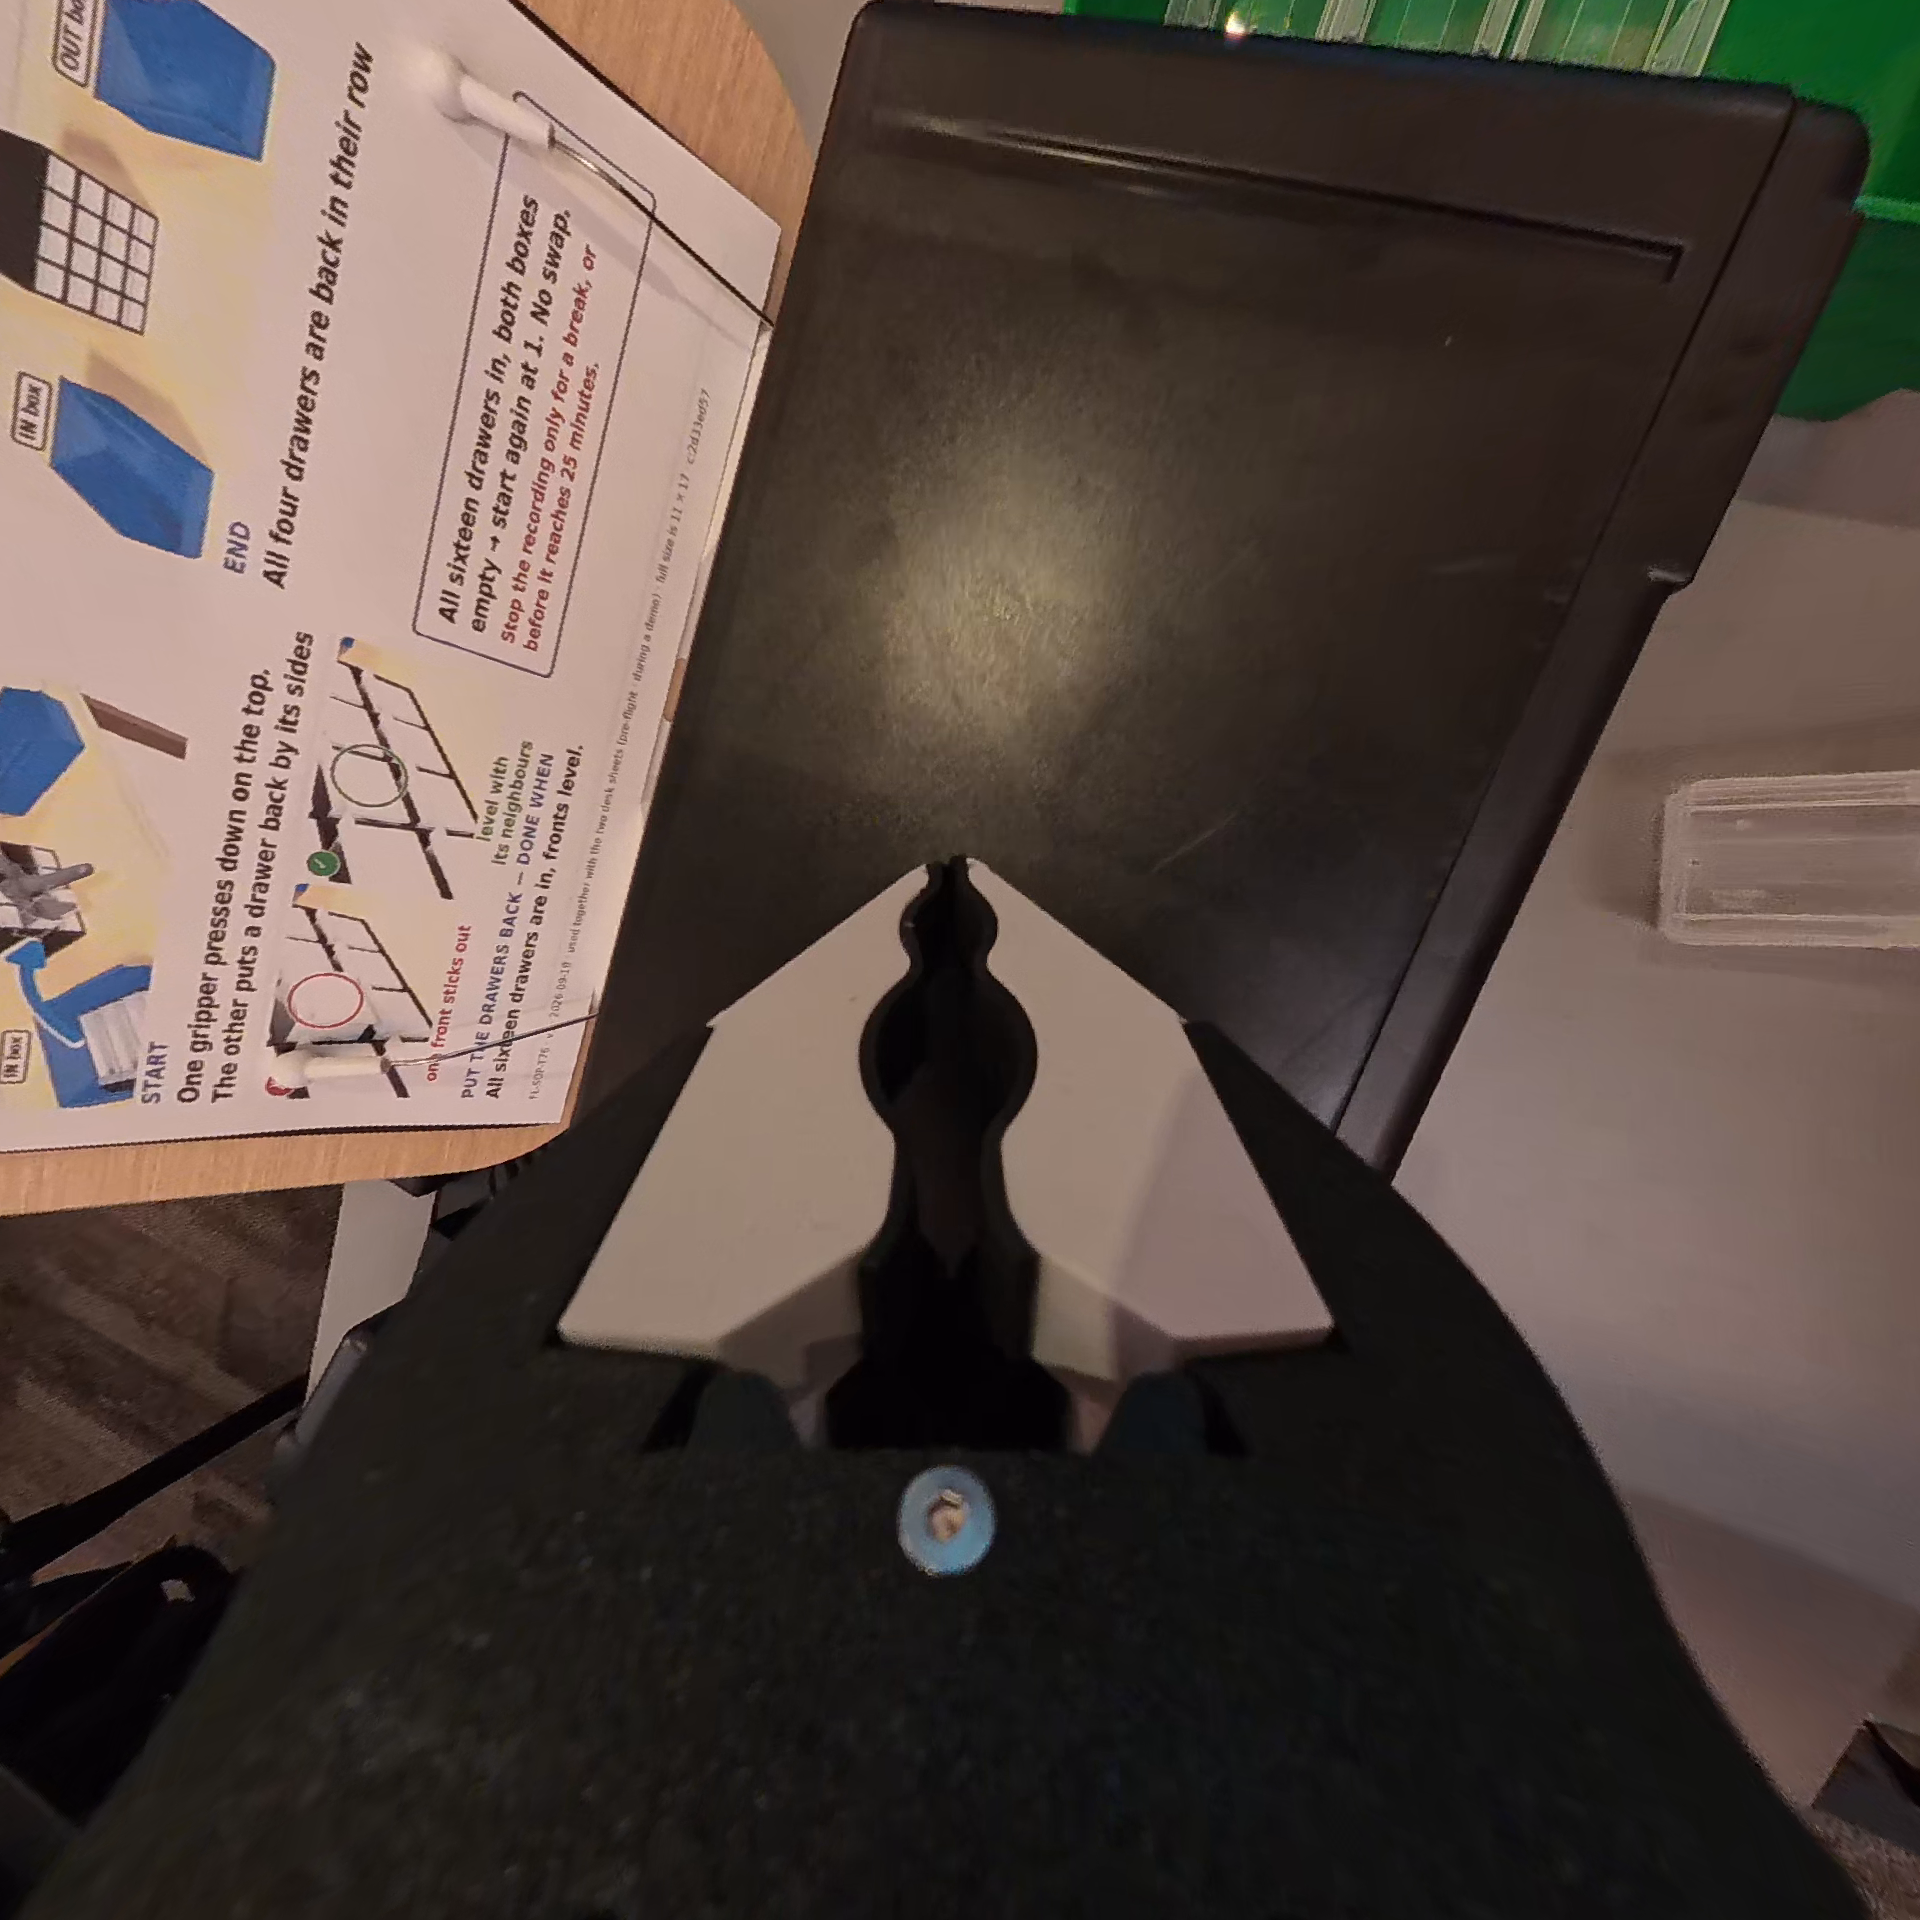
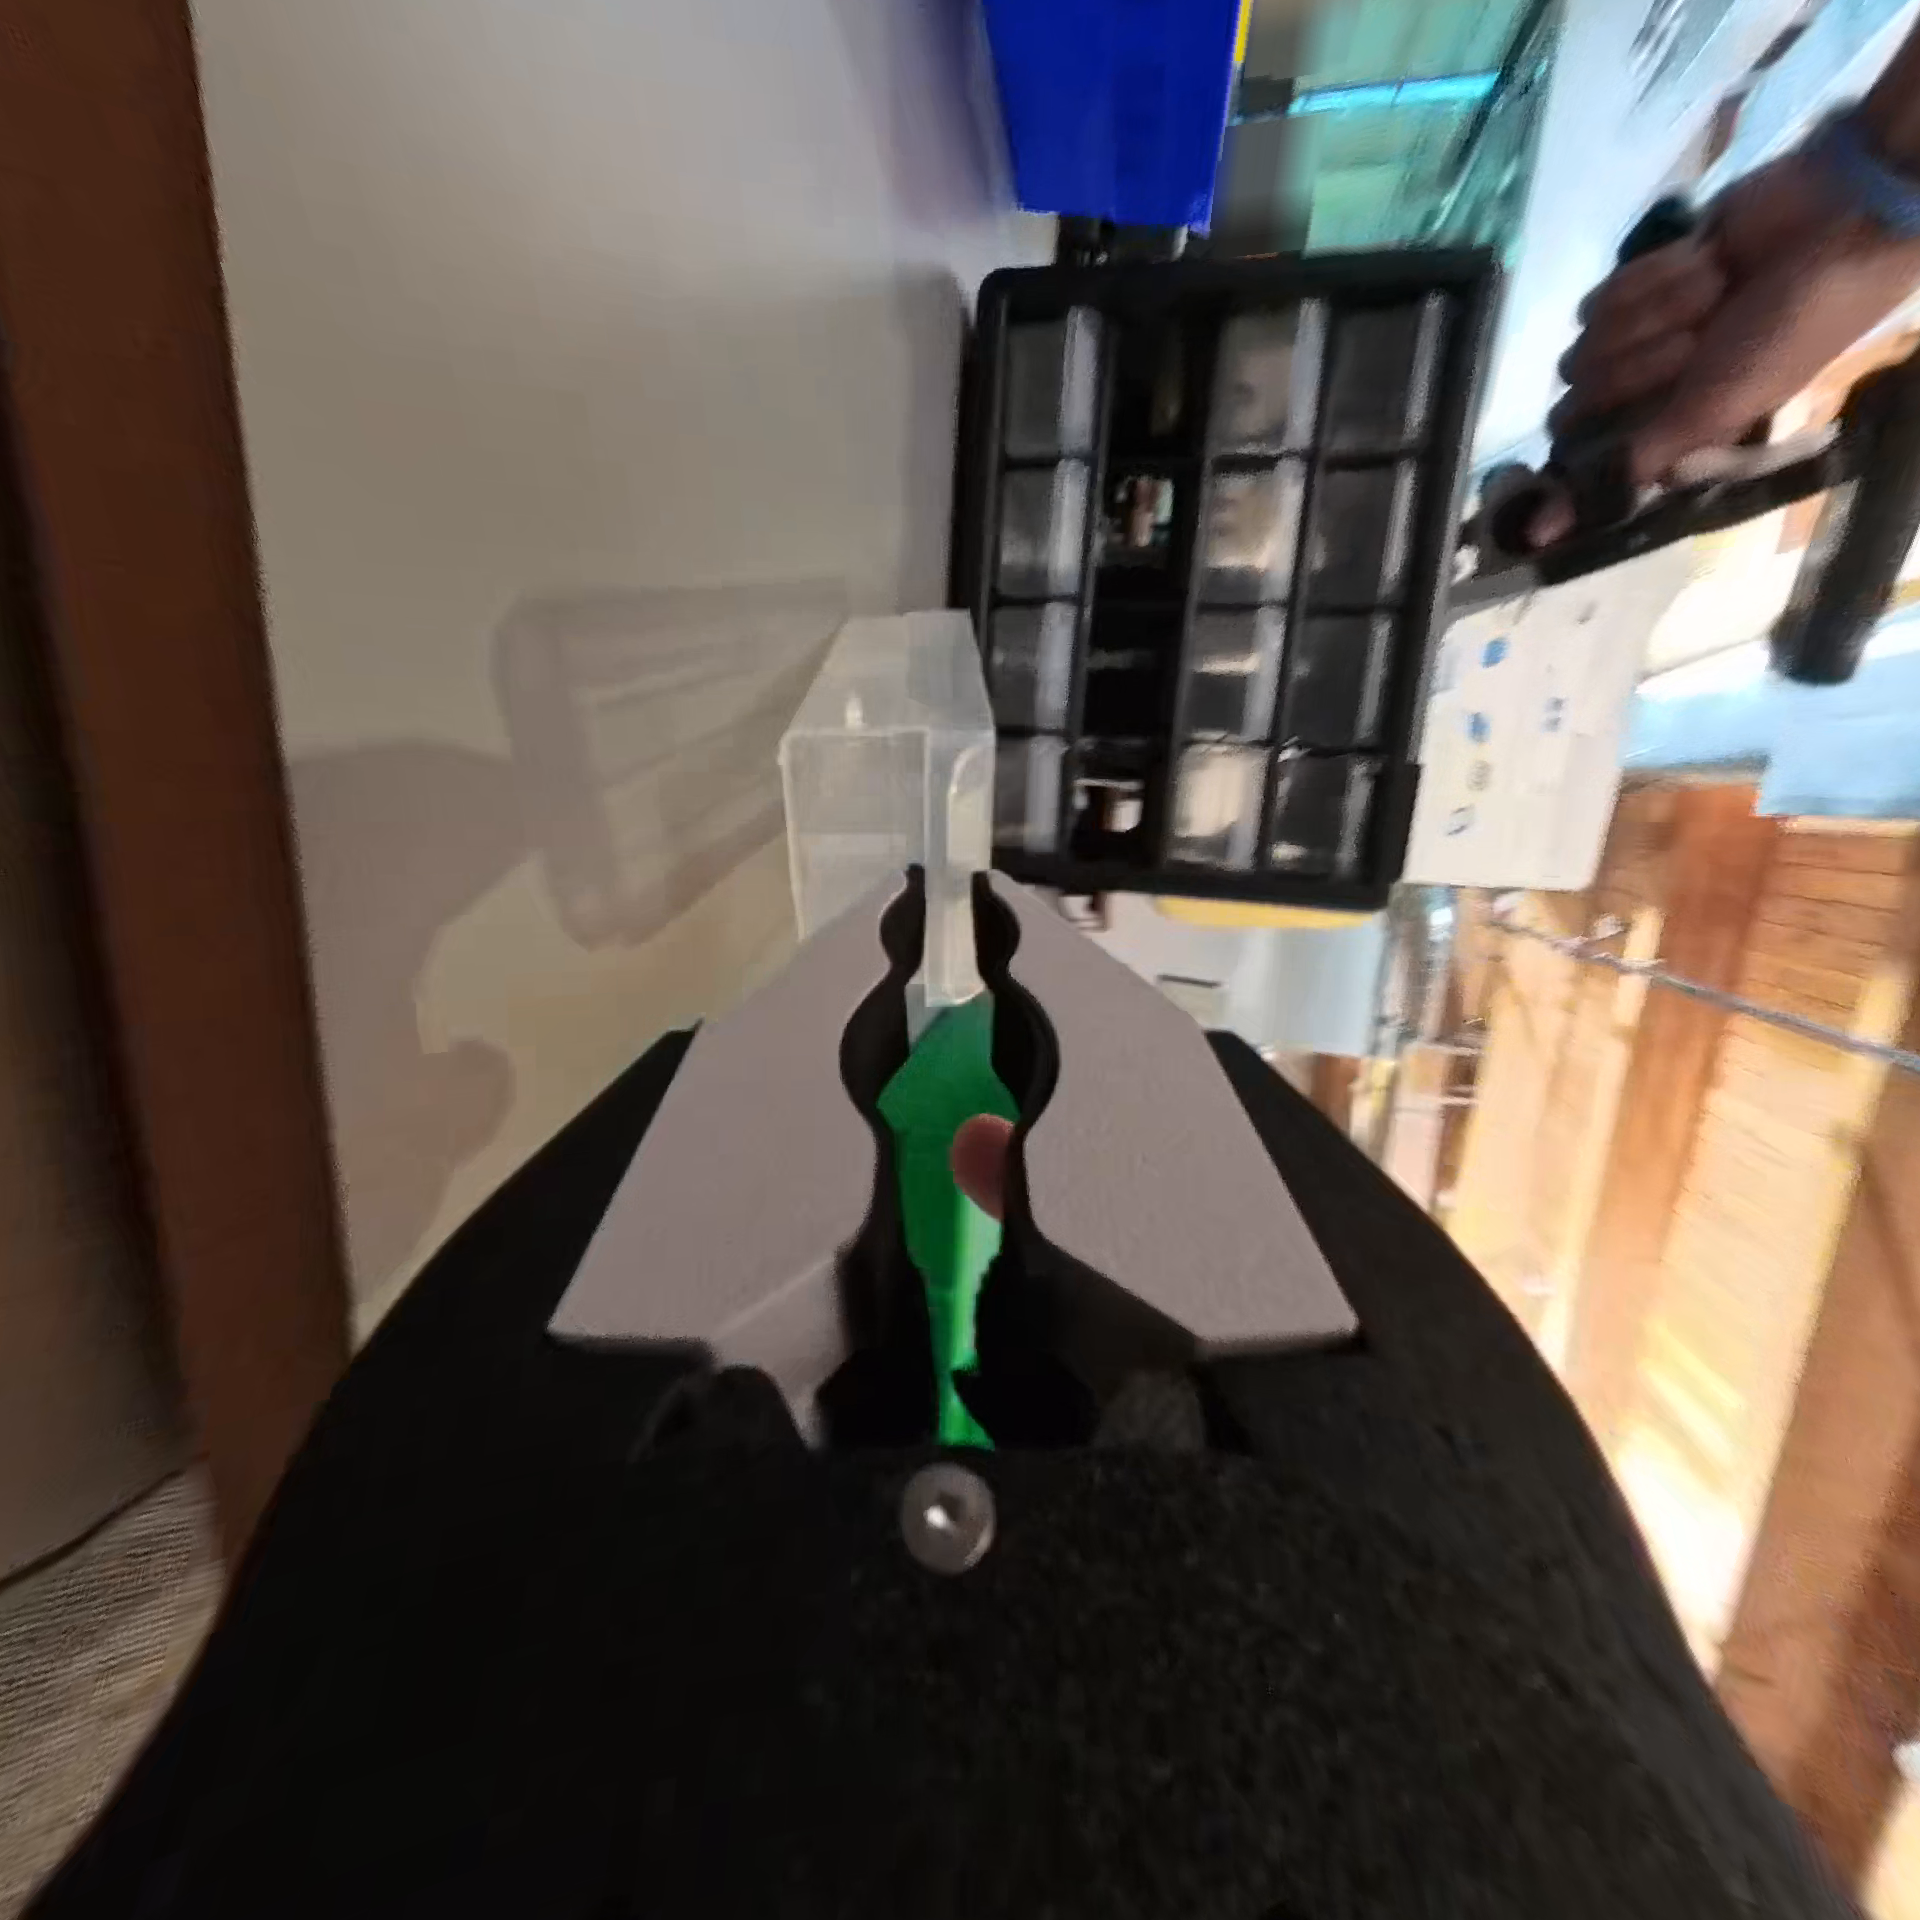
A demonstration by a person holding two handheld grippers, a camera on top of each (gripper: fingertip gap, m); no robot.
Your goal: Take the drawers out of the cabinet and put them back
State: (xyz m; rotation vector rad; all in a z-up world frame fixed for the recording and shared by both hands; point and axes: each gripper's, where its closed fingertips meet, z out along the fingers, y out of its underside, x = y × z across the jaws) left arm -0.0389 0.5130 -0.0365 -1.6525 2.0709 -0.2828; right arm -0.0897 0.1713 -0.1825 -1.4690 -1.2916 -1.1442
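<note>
Landmark for all positions: the black plastic cabinet (image 2: pixel 1195 582) with its grid of small clear drawers, standing on the pale worktop (image 2: pixel 582 364).

Left claw (image 1: pixel 956 864): tips meet with no gap and nothing between them, so closed and empty. It rests on or just over the cabinet's flat black top panel (image 1: pixel 1195 520), apparently to steady the cabinet (contact itself cannot be confirmed). A printed instruction sheet (image 1: pixel 343 540) lies on a wooden board beside the cabinet, and another clear drawer (image 1: pixel 1797 868) lies on the worktop off the cabinet's other side.

Right claw (image 2: pixel 948 883): closed on the front tab of a clear rectangular plastic drawer (image 2: pixel 883 769). The drawer is out of the cabinet, in front of its face and near the bottom row. In the right wrist view, one column of the cabinet looks dark and empty, second from the worktop side (blur makes the slot count uncertain).

Key relation: the drawer's long axis runs straight ahead from the right claw, toward the cabinet face. The drawer sits a little toward the worktop side of the empty column, so I judge it needs a small sideways shift before being pushed in. The right claw is the one to do this; the left stays on top.

Risk: the drawer could catch on a divider.
</note>
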